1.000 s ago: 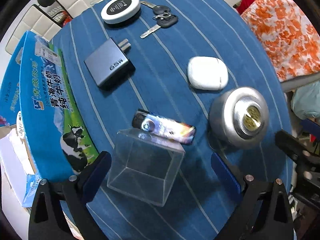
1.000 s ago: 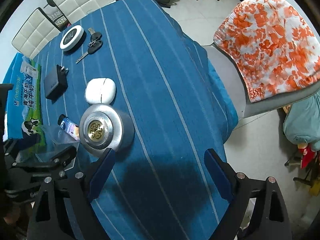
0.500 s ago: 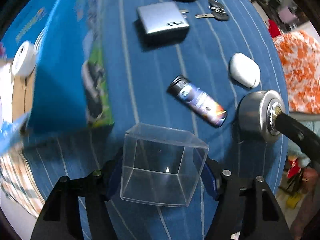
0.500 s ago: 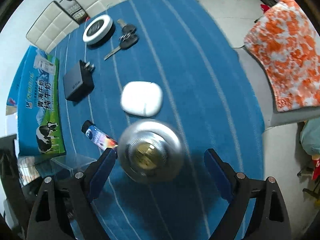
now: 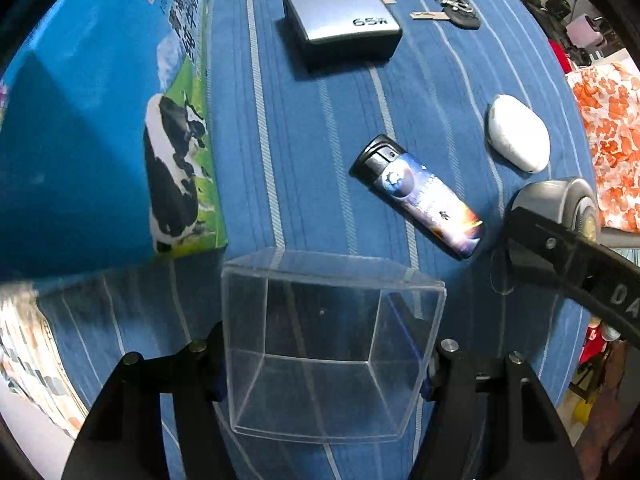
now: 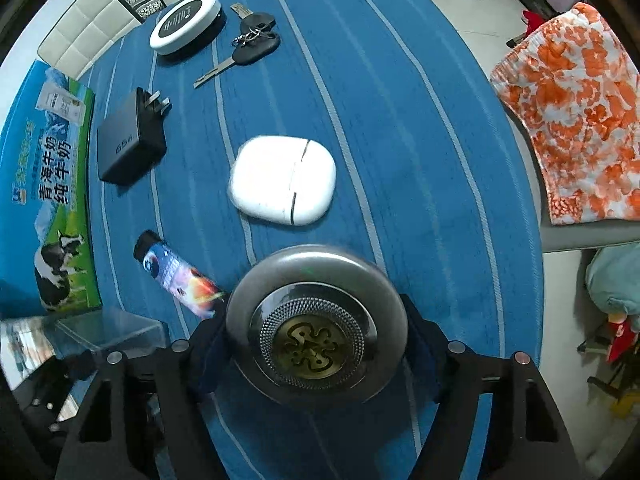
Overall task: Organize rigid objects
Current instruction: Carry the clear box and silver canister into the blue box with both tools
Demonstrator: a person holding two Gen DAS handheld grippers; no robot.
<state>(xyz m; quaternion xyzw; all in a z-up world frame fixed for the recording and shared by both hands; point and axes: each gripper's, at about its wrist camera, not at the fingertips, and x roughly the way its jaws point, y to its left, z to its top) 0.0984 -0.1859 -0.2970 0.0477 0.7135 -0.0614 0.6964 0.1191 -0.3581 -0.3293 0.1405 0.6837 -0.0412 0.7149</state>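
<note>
My left gripper point(image 5: 324, 364) is shut on a clear plastic box point(image 5: 328, 344), open side toward me, over the blue striped tablecloth. My right gripper point(image 6: 316, 344) is shut on a round silver metal object with a brass centre point(image 6: 316, 336), which also shows in the left wrist view point(image 5: 560, 200). A printed lighter point(image 5: 420, 196) lies between them and shows in the right wrist view point(image 6: 176, 274). A white earbud case point(image 6: 282, 180), a grey 65W charger point(image 6: 130, 144), car keys point(image 6: 250, 46) and a round white-rimmed disc point(image 6: 186, 22) lie farther back.
A blue milk carton box point(image 5: 100, 112) lies along the left side of the table point(image 6: 400, 120). An orange-flowered cloth point(image 6: 572, 116) covers a chair at the right. White padded chairs point(image 6: 92, 28) stand at the far end.
Both grippers have closed: the left on the clear box, the right on the silver round object. The left view has moved closer to the lighter and the charger.
</note>
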